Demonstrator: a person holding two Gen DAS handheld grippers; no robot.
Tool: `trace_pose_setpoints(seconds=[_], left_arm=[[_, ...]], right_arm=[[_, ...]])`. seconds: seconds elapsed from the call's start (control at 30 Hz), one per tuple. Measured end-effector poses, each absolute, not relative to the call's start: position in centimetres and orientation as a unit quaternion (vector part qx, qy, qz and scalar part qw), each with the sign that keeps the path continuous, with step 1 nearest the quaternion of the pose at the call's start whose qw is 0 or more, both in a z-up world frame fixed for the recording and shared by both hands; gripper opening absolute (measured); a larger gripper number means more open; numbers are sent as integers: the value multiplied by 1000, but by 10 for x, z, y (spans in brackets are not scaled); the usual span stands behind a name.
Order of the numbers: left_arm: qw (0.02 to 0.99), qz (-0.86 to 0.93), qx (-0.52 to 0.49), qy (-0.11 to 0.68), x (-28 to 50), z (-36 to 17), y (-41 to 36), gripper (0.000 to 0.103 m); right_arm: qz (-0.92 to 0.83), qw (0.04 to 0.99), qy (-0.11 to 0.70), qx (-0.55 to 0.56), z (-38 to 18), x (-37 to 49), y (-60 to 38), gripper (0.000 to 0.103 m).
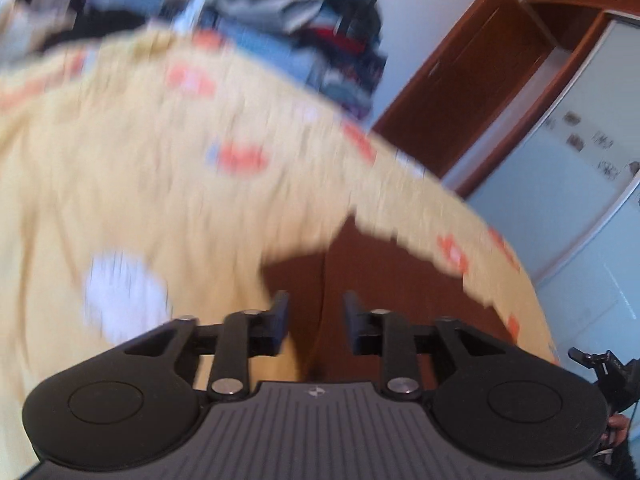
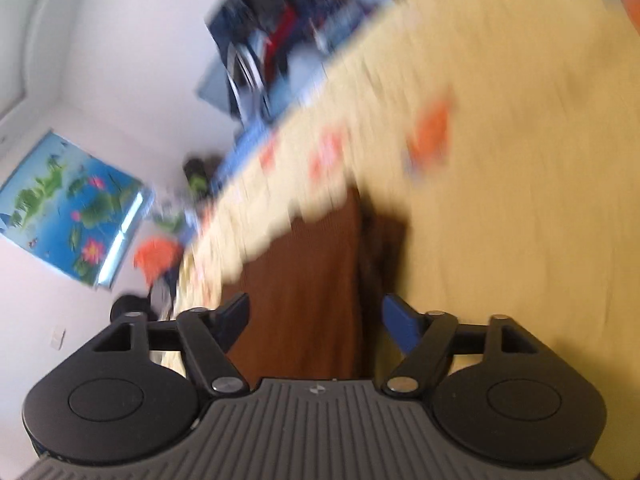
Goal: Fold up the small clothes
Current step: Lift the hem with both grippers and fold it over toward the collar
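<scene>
A: Where's the garment?
B: Yellow shirt [image 1: 168,184] w/ orange print, spread on the brown table [image 1: 320,280], blurry.
A: Tools?
B: Left tool [image 1: 316,322] part open, right tool [image 2: 314,320] wider, both empty.
A: Handling?
B: Prob. soft, light, floppy knit. Pinch the hem corners, I'd say.

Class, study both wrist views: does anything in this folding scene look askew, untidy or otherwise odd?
Yes. The pale yellow garment with orange prints lies rumpled on the brown wooden surface, its edge ragged rather than squared. Behind it, a heap of dark unfolded clothes is piled loosely. Both frames are blurred, so finer detail is unclear.
</scene>
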State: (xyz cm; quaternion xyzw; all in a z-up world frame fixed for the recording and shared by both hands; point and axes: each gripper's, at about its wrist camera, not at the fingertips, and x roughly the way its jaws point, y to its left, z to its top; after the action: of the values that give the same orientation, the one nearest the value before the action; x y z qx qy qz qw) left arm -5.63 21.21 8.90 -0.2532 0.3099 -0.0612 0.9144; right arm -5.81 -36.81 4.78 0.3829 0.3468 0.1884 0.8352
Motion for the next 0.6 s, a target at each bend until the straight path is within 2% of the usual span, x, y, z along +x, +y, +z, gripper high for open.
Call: trace_pose_setpoints(seconds=[0.03,0.07,0.17,0.27,0.33,0.37,0.4,0.43,0.47,0.5,0.6], left_arm=[[922,-51,-239,300,-42,96,208,71],[929,-47,-221,294,-21,100,200,78],[925,-46,-195,324,47,88,169,80],[909,-48,-173,377,108,60,137,76],[896,-46,-152,415,137,41,119,62],[892,-44,-144,426,147,33,112,57],[904,-42,-125,408,148,33,103,46],[902,-58,-111,414,152,31,97,3],[899,-68,-109,419,156,32,92,4],[909,-52,-102,400,153,36,90,4],[934,-21,-89,346,138,49,95,4]], right_arm=[[189,845,341,365,54,-40,-367,78],[184,851,342,353,54,-22,-365,78],[178,852,366,329,46,37,-348,78],[163,860,406,261,34,81,-313,75],[151,866,431,203,23,97,-290,67],[151,874,425,182,20,100,-282,66],[156,877,421,171,19,103,-278,55],[178,865,431,184,19,108,-272,40],[191,859,434,194,20,110,-270,21],[199,859,428,196,24,109,-269,14],[214,882,368,203,50,101,-274,14]])
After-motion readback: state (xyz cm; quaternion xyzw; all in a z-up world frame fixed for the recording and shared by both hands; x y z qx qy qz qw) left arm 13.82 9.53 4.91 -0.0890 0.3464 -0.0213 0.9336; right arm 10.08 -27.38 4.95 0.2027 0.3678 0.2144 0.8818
